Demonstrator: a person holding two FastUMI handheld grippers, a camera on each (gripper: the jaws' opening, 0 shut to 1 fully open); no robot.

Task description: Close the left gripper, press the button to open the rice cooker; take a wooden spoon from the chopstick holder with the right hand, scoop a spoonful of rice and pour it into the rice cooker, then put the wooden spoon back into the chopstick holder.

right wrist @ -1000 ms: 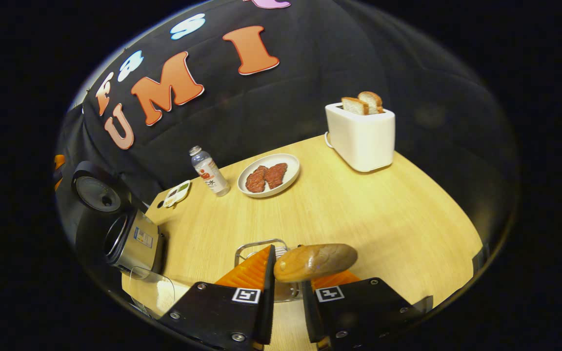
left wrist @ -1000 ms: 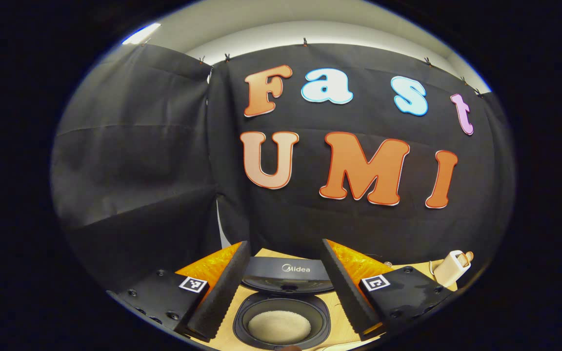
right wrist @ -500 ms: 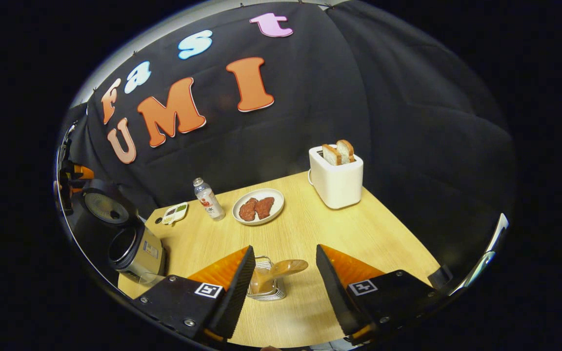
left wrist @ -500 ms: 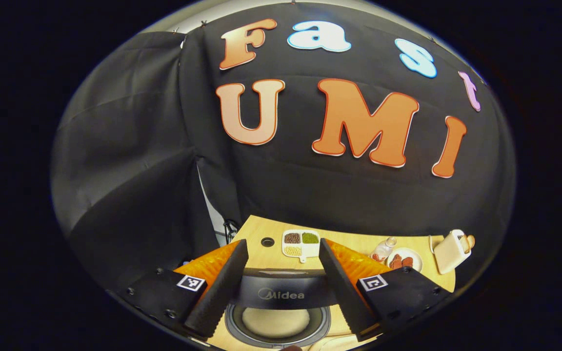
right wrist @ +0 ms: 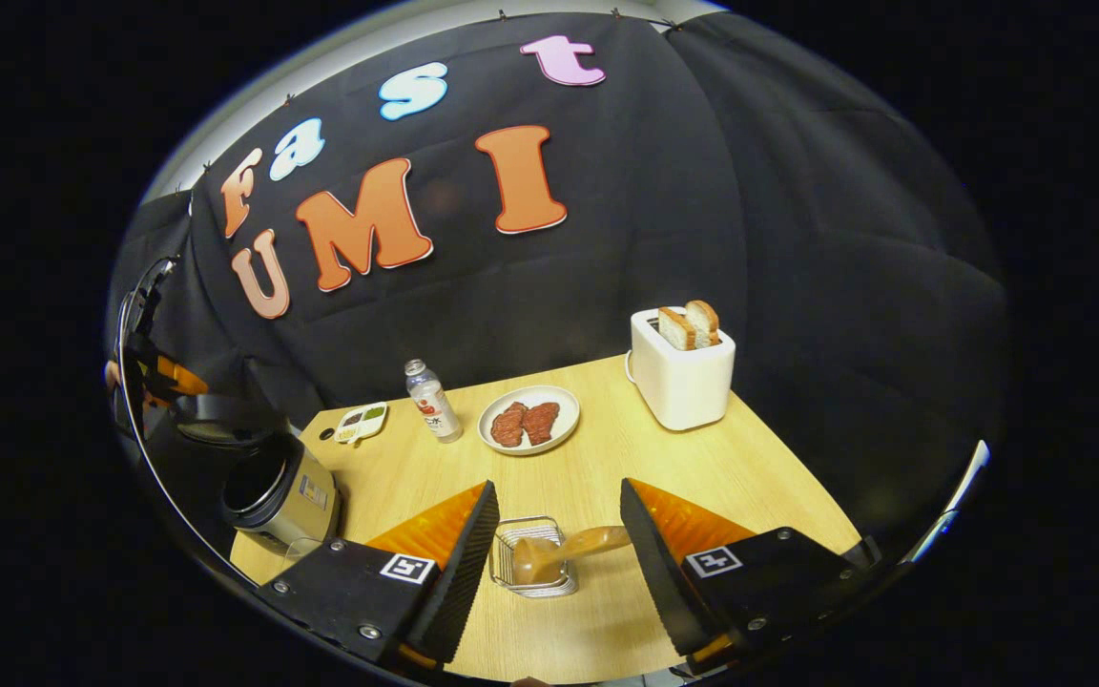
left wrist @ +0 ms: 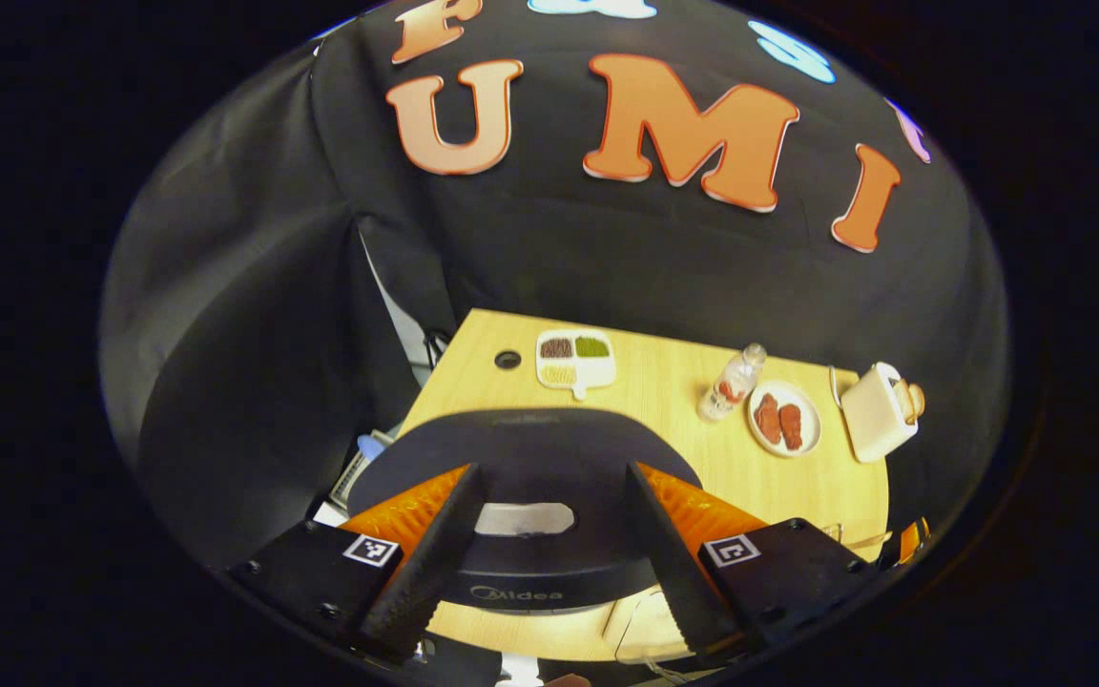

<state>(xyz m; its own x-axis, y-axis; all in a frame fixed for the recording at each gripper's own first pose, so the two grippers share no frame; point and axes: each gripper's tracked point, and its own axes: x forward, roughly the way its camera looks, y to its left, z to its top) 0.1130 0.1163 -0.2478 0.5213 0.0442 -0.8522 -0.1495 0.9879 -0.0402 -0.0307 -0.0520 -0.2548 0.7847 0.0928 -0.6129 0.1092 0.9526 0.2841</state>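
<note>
Brown wooden spoon (right wrist: 564, 551) sits in the wire-mesh chopstick holder (right wrist: 530, 571), bowl end leaning toward 3 o'clock, on the light wood tabletop (right wrist: 702, 477). Right tongs (right wrist: 549, 544) apart, straddling the holder without touching it. Dark round rice cooker (right wrist: 273, 482) at 9 o'clock in the right gripper view, lid tilted over the pot. In the left gripper view, left tongs (left wrist: 549, 544) apart over the cooker lid. White toaster (right wrist: 681, 377) at 1 o'clock, white plate of meat (right wrist: 528, 420) and clear plastic bottle (right wrist: 433, 401) near 12.

Rice cooker (left wrist: 521, 458) pot hidden under lid; wooden spoon (right wrist: 564, 551) blurred.
</note>
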